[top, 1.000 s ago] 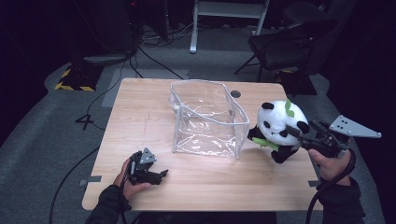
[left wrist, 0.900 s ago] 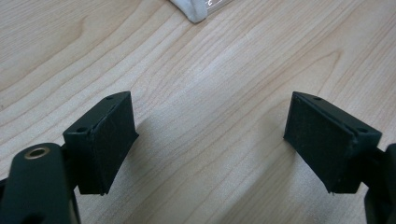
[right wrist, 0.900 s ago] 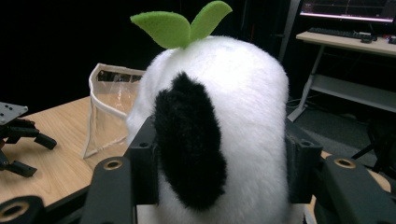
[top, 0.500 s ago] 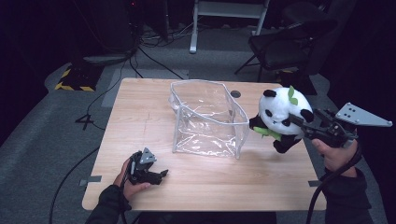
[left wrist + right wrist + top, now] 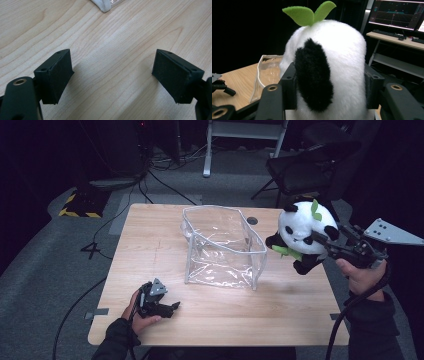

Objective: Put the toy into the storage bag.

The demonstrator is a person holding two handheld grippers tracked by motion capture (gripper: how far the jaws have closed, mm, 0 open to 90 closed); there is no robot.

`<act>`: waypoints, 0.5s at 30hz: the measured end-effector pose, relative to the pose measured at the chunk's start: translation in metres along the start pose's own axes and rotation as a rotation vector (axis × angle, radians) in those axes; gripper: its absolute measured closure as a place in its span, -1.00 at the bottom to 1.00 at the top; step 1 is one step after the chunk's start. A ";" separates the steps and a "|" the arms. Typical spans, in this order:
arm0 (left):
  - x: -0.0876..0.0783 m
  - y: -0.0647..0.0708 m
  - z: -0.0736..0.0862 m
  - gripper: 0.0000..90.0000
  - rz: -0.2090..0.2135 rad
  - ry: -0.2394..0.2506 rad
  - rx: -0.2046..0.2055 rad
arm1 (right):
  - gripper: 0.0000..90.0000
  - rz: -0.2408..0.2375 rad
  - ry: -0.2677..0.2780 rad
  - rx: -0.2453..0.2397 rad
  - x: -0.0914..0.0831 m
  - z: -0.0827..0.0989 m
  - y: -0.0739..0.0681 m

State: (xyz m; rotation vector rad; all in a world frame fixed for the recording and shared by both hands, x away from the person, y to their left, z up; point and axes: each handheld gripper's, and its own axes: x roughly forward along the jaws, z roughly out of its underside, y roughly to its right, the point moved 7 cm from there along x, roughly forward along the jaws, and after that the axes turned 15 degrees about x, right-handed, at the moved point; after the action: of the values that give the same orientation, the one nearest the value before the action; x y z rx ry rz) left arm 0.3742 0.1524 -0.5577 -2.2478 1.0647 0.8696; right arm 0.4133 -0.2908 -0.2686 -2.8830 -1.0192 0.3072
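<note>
A plush panda (image 5: 303, 231), clamped by the head in the right gripper (image 5: 320, 240), hangs in the air just right of the clear open-topped bag (image 5: 222, 247), apparently not yet dropped in, while the left gripper (image 5: 170, 307) rests spread-jawed and empty on the table (image 5: 280, 310).

The lower body of the plush panda (image 5: 324, 70) is cut off by the bottom edge of the right gripper view, and its face is turned away there. Its sides are covered where the jaws of the right gripper (image 5: 329, 87) press in. In the left gripper view, the clear bag (image 5: 105, 5) is cropped to one white-edged corner at the top, and the outer jaw of the left gripper (image 5: 112, 75) is clipped at the right edge
</note>
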 end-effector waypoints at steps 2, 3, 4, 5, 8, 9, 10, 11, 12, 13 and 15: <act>0.000 0.000 0.000 -0.63 -0.001 0.000 0.001 | -0.01 0.002 0.004 -0.001 0.000 -0.003 0.000; 0.000 0.000 0.000 -0.63 -0.001 0.000 0.000 | -0.02 0.003 0.006 -0.001 0.000 -0.004 0.000; 0.000 0.000 0.000 -0.63 0.000 0.000 0.001 | -0.02 0.003 0.005 -0.004 0.001 -0.006 -0.001; 0.000 0.000 0.000 -0.63 0.000 0.000 0.001 | -0.02 0.003 0.005 -0.004 0.001 -0.006 -0.001; 0.000 0.000 0.000 -0.63 0.000 0.000 0.001 | -0.02 0.008 0.008 -0.003 0.003 -0.009 -0.001; 0.000 0.000 0.000 -0.63 0.000 0.000 0.001 | -0.02 0.011 0.008 -0.005 0.003 -0.011 -0.001; 0.000 0.000 0.000 -0.63 0.000 0.000 0.001 | -0.02 0.013 0.010 -0.005 0.004 -0.012 -0.002; 0.000 0.000 0.000 -0.63 0.000 0.000 0.001 | -0.02 0.014 0.010 -0.005 0.004 -0.013 -0.002; 0.000 0.000 0.000 -0.63 -0.001 0.000 0.001 | -0.02 0.013 0.011 -0.005 0.005 -0.014 -0.002; 0.000 0.000 0.000 -0.63 0.000 0.000 0.001 | -0.02 0.012 0.011 -0.007 0.005 -0.015 -0.002; 0.000 0.000 0.000 -0.63 0.000 0.000 0.001 | -0.02 0.009 0.015 -0.008 0.006 -0.018 -0.002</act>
State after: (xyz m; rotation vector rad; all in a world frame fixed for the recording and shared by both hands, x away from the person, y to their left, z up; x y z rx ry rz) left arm 0.3742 0.1525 -0.5577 -2.2471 1.0644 0.8693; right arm 0.4203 -0.2849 -0.2513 -2.8928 -1.0079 0.2823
